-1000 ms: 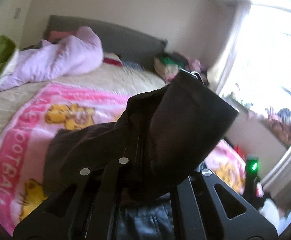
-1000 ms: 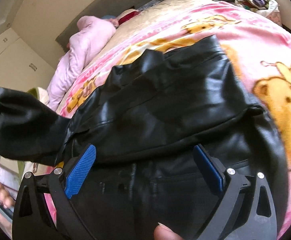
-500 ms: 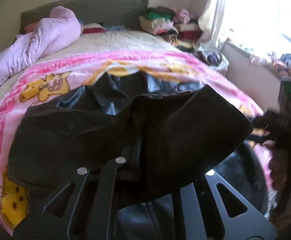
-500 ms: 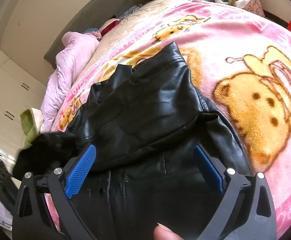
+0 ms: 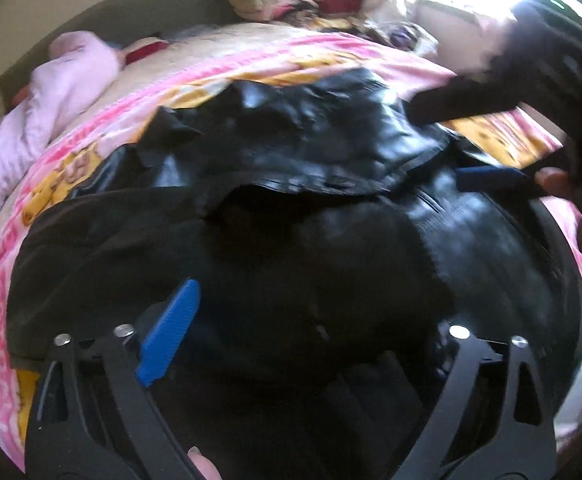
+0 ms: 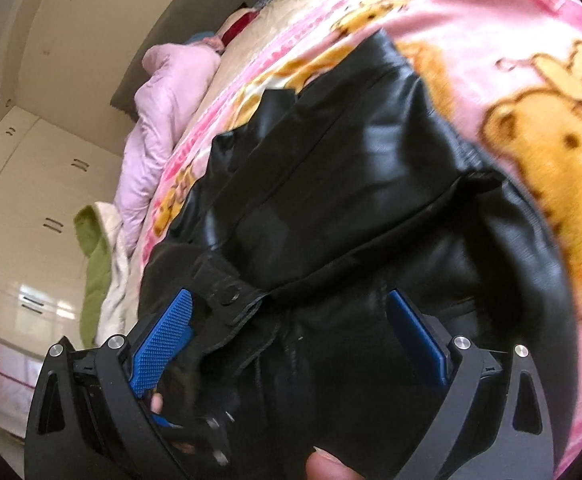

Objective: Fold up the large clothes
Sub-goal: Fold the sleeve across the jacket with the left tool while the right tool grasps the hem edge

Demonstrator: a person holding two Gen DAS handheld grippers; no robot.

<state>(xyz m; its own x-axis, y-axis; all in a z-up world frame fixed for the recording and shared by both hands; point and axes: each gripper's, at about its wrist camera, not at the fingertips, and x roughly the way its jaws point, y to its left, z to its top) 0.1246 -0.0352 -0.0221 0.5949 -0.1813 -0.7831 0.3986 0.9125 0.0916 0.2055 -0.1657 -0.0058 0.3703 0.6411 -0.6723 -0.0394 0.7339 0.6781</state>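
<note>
Jacket (image 5: 311, 152) lies black and half-folded on the pink blanket (image 5: 251, 60), directly under both grippers — long axis running away toward the headboard. Left gripper (image 5: 311, 320) has just been opening, jaws wide over a released flap; right gripper (image 6: 291, 332) hangs spread, gripping nothing.

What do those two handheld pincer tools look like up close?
Both match: the left gripper and right gripper have black, angular plastic fingers with triangular cut-outs and silver round screw heads. Each finger carries a flat bright-blue pad with a fine knurled texture.
</note>
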